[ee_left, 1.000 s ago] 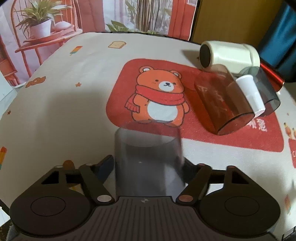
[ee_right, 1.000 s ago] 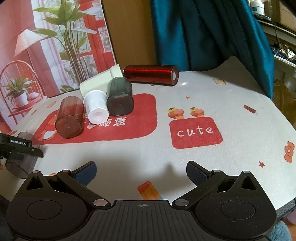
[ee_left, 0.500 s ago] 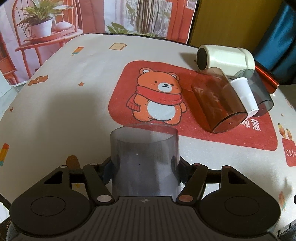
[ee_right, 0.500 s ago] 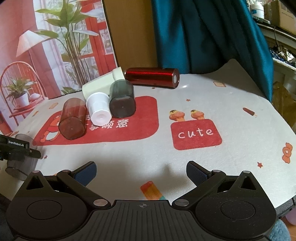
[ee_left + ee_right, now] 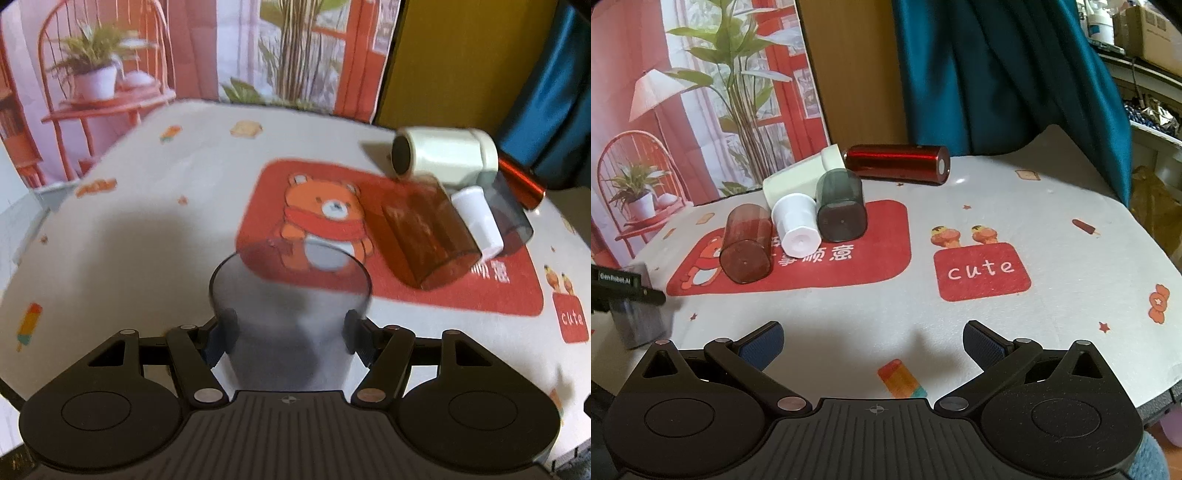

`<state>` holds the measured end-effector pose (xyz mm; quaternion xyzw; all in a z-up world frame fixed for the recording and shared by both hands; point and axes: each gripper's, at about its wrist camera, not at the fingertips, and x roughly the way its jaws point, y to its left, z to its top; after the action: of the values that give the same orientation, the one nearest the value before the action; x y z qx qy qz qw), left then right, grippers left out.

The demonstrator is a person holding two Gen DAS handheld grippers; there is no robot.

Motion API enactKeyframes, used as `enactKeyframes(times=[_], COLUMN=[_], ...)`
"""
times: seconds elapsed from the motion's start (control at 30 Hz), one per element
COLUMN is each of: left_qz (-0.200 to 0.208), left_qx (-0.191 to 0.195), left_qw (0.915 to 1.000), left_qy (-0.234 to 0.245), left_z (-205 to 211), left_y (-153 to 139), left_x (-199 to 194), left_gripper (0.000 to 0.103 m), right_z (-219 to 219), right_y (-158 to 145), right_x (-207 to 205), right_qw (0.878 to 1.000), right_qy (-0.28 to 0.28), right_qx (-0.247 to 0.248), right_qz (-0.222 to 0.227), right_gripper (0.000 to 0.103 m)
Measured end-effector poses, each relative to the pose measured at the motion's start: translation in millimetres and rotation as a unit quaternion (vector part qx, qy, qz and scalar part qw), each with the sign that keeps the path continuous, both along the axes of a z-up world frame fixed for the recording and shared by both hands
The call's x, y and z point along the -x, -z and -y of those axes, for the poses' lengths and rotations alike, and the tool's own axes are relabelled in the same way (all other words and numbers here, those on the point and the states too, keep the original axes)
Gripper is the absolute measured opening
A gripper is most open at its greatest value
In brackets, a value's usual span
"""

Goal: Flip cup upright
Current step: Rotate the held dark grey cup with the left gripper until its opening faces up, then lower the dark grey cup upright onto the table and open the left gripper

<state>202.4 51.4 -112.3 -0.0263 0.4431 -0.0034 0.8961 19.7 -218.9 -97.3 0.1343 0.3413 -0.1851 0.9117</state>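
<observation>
My left gripper [image 5: 290, 330] is shut on a clear grey cup [image 5: 290, 314], one pad on each side of its wall. The cup stands roughly upright with its rim toward the top of the view. In the right wrist view the same cup [image 5: 641, 321] shows at the far left edge, held by the left gripper [image 5: 624, 286]; whether it touches the tablecloth I cannot tell. My right gripper [image 5: 873, 341] is open and empty above the near part of the table.
Several cups lie on their sides on the red bear mat: a brown cup [image 5: 746, 245], a white cup [image 5: 796, 230], a dark grey cup [image 5: 840, 208], a cream cup [image 5: 441, 157] and a red metallic cylinder [image 5: 897, 164]. A red "cute" patch [image 5: 980, 271] lies right of them.
The left gripper has tilted the grey cup further upright and the view has risen; the cup's rim now shows as an open ellipse. The right gripper has barely moved.
</observation>
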Motion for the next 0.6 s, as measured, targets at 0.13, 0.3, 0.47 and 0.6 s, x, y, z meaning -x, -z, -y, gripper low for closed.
enactKeyframes(times=[0.13,0.3,0.47,0.6], left_qz=[0.025,0.023,0.02,0.02], left_qx=[-0.008,-0.011,-0.007,0.0], left_qw=[0.9996,0.9997,0.9998,0.9998], left_qy=[-0.001,0.001,0.004,-0.003], left_z=[-4.4,-5.9,-7.6,-10.4], left_y=[-5.7,0.0,8.6,9.5], left_x=[-5.1,-10.4,-5.6,-7.1], left_gripper=[0.069,0.069,0.069,0.069], right_z=[-1.5,0.1,-1.4,-1.4], right_y=[-1.8,-1.1,1.0,2.9], right_x=[2.8,3.1,0.4,-0.3], right_qw=[1.0,1.0,1.0,1.0], right_qy=[0.001,0.007,0.003,0.003], right_qx=[0.004,0.001,0.001,0.0], right_qz=[0.0,-0.002,-0.008,-0.011], right_gripper=[0.103,0.103,0.103,0.103])
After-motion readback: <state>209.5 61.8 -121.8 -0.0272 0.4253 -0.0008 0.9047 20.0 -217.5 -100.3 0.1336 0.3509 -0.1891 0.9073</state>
